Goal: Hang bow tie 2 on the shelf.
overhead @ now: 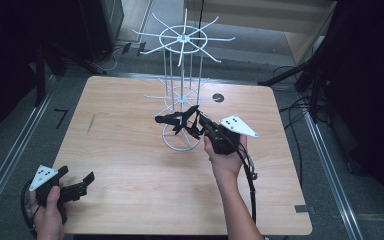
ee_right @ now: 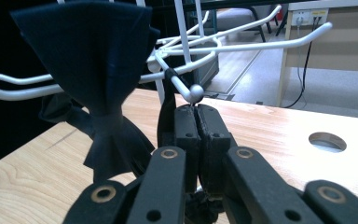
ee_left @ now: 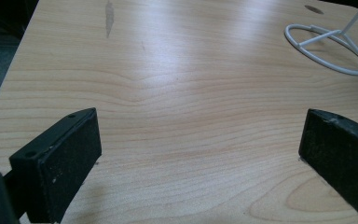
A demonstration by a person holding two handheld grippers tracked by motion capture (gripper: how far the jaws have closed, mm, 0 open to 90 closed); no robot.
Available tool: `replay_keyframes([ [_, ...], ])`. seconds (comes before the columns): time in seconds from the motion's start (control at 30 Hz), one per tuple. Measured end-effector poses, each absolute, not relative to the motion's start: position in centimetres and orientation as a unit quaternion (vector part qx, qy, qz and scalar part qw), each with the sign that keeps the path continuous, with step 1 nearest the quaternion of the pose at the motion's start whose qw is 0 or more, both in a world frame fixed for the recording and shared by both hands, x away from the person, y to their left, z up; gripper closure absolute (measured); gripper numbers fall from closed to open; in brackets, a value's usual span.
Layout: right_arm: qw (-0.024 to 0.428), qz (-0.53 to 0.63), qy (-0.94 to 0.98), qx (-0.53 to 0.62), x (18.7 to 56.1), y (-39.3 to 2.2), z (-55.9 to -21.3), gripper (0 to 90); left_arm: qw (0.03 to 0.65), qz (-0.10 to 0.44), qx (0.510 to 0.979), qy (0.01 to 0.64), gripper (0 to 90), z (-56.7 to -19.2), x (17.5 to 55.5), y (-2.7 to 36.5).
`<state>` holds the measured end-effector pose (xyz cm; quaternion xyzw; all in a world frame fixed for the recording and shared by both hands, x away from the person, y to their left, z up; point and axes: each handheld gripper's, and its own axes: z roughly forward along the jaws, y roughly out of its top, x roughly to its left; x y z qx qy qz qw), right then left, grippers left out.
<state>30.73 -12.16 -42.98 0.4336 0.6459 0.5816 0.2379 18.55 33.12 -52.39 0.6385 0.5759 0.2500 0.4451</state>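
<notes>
A dark navy bow tie (overhead: 174,120) hangs at the lower tier of a white wire display rack (overhead: 182,37). In the right gripper view the bow tie (ee_right: 98,70) hangs left of the jaws. Its black strap (ee_right: 168,105) loops over a rack arm with a ball tip (ee_right: 196,93). My right gripper (overhead: 197,119) (ee_right: 196,114) sits just below that ball, its jaws pressed together on the strap. My left gripper (overhead: 76,175) (ee_left: 200,130) rests low over the table's near left corner, wide open with nothing between its pads.
The rack's ring base (overhead: 180,142) (ee_left: 328,51) stands mid-table on the wooden table (overhead: 130,165). A round cable hole (overhead: 218,97) (ee_right: 327,141) lies behind the rack. White rack arms (ee_right: 261,44) stick out around my right gripper. Cables trail on the floor at the right.
</notes>
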Motion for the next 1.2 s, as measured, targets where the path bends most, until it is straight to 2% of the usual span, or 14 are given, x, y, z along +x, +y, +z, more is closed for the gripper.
replay_keyframes([
  [0.47, 0.233, 0.565, 0.65, 0.451, 29.5, -15.4, -45.8, 51.4, 0.443, 0.252, 0.64, 0.574, 0.0, -52.4, 18.6, 33.0],
  [0.8, 0.226, 0.556, 0.648, 0.469, 28.5, -18.9, -47.7, 34.8, 0.441, 0.252, 0.641, 0.575, 0.0, -52.4, 18.6, 33.0],
  [1.2, 0.227, 0.542, 0.651, 0.48, 26.9, -21.7, -49.5, 24.3, 0.441, 0.253, 0.641, 0.576, 0.0, -52.4, 18.6, 33.0],
])
